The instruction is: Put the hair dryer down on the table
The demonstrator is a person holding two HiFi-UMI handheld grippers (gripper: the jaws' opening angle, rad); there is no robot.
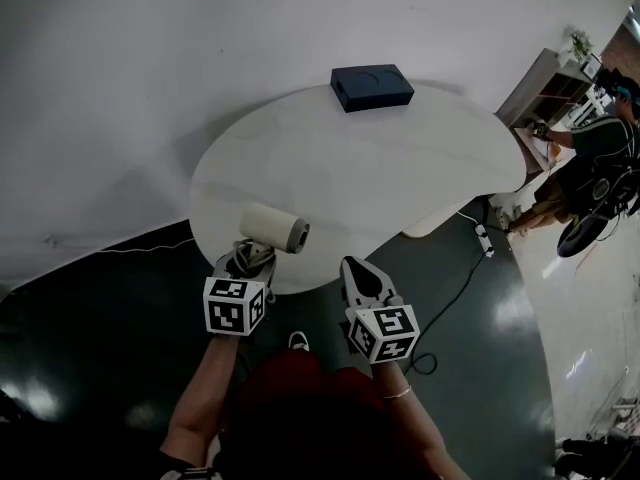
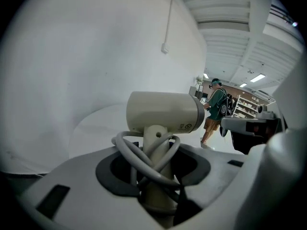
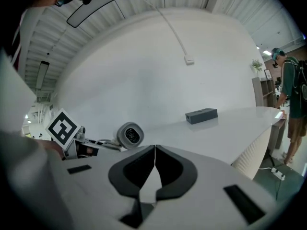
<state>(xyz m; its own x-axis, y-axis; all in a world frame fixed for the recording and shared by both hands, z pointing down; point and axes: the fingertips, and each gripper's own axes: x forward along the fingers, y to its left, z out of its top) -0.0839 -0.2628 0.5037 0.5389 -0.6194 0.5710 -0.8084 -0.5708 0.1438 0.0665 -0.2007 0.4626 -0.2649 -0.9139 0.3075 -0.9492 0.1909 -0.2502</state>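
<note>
The left tongs (image 1: 250,260) are gripping the cream hair dryer (image 1: 273,228) by its handle, with the grey cord (image 2: 144,159) looped round it. The smooth barrel is lying crosswise over the near edge of the white oval surface (image 1: 400,158), probably not touching it. The right tongs (image 1: 360,278) are sitting closed and empty alongside.

Wht wall (image 1: 150,68), dk floor (image 1: 80,368), shelves (image 1: 545,88)

We see the cream plastic hair dryer (image 1: 272,228) between our left tongs (image 1: 248,255), at the near left edge of the white rounded desk (image 1: 420,168). Our right tongs (image 1: 358,271) lie just to its right, at the near rim. A dark blue flat box (image 1: 371,86) sits at the desk's far edge.
</note>
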